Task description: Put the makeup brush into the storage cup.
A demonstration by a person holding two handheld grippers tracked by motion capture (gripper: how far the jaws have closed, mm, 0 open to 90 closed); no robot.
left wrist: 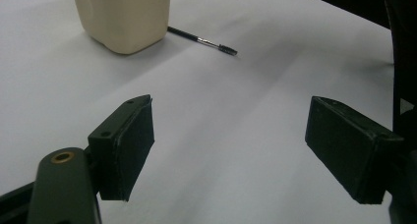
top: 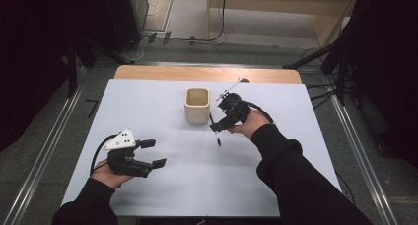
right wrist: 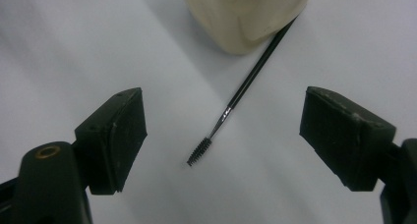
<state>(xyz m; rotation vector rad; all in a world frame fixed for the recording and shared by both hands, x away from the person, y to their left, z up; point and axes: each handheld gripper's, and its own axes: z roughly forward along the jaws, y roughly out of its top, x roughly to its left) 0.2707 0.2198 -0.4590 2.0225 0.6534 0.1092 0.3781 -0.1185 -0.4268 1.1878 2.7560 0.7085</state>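
A cream cup (top: 197,105) stands upright at the table's middle back. A thin black brush (top: 215,131) with a small bristled tip lies flat on the white sheet just right of the cup, one end at the cup's base. My right gripper (top: 217,128) hovers above the brush, open. In the right gripper view its jaws stand wide on either side of the brush (right wrist: 241,94), apart from it, with the cup (right wrist: 246,13) beyond. My left gripper (top: 154,152) rests open at the near left with nothing between its jaws. The left gripper view looks toward the cup (left wrist: 123,17) and brush (left wrist: 201,40).
The white sheet (top: 148,111) covers most of the table, and a strip of bare wood (top: 207,73) shows along the far edge. Metal rails run along both sides of the table. Dark stands and cables sit on the floor beyond.
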